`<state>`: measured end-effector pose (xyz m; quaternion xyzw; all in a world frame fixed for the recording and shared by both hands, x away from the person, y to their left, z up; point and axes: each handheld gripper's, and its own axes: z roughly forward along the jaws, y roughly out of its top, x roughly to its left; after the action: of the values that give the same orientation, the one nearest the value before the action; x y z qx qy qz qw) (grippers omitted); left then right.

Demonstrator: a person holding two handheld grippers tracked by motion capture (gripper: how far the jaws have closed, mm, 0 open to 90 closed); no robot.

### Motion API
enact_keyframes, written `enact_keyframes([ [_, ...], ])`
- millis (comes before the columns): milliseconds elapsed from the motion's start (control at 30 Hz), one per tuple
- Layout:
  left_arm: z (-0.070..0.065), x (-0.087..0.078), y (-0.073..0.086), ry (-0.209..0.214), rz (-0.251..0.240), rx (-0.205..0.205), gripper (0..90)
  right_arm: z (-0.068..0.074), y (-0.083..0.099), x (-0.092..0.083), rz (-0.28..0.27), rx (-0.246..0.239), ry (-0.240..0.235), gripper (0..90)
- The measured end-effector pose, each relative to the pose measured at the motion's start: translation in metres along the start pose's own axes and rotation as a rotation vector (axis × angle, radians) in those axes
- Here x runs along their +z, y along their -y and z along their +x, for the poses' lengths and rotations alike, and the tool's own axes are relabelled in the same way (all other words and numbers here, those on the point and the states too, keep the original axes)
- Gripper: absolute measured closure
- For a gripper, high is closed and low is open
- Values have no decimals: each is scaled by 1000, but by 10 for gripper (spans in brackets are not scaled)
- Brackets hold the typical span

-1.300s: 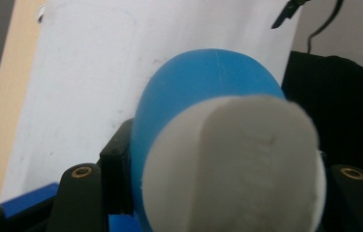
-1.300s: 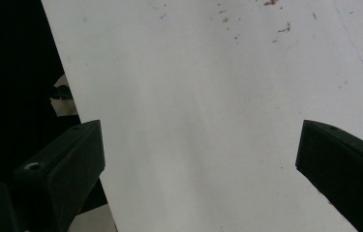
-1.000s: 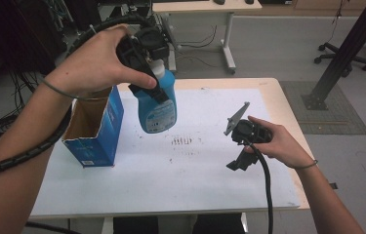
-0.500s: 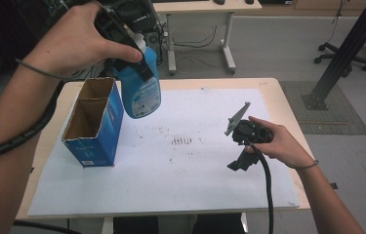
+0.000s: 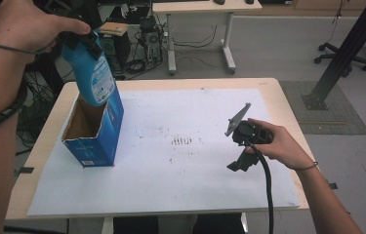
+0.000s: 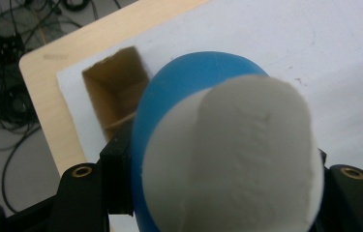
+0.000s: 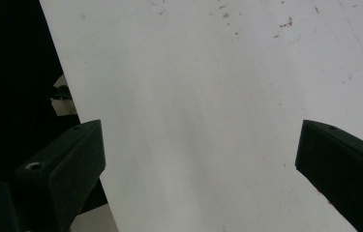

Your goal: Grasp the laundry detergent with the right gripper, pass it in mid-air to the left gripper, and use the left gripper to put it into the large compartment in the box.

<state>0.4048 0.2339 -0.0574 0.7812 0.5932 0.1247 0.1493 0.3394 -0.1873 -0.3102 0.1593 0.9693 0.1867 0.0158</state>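
Left hand (image 5: 22, 24) raised blue bottle (image 5: 92, 73) above box (image 5: 95, 127).

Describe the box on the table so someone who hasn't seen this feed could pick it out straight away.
On the wooden table lies a white sheet; look at its left edge. There stands the blue cardboard box, upright, with its top open and a brown inside. The left gripper holds a blue bottle just above its opening.
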Motion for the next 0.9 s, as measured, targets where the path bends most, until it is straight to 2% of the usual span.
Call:
enact_keyframes([
  [100,0,0,0,0,0,0,378,0,0,1,-1,-1,4,39],
  [133,4,1,1,-6,0,-18,378,0,0,1,-1,-1,4,39],
  [167,20,9,5,-21,5,-73,378,0,-1,0,-1,-1,4,38],
  [300,20,9,5,-21,5,-73,378,0,-2,1,0,-4,5,39],
  [333,30,14,8,-17,8,-104,378,0,-2,1,0,-4,5,39],
  [400,30,14,8,-17,8,-104,378,0,-2,1,1,-5,6,39],
  [433,38,21,12,-23,10,-122,378,0,-2,1,1,-5,6,39],
  [600,39,22,12,-23,11,-122,378,0,-2,1,3,-3,10,38],
  [700,41,29,14,-27,15,-126,378,0,-2,0,3,-4,10,39],
  [733,42,37,16,-29,16,-130,378,0,-3,0,2,-4,10,38],
  [900,43,44,18,-28,17,-133,378,0,-3,2,4,-6,8,38],
])
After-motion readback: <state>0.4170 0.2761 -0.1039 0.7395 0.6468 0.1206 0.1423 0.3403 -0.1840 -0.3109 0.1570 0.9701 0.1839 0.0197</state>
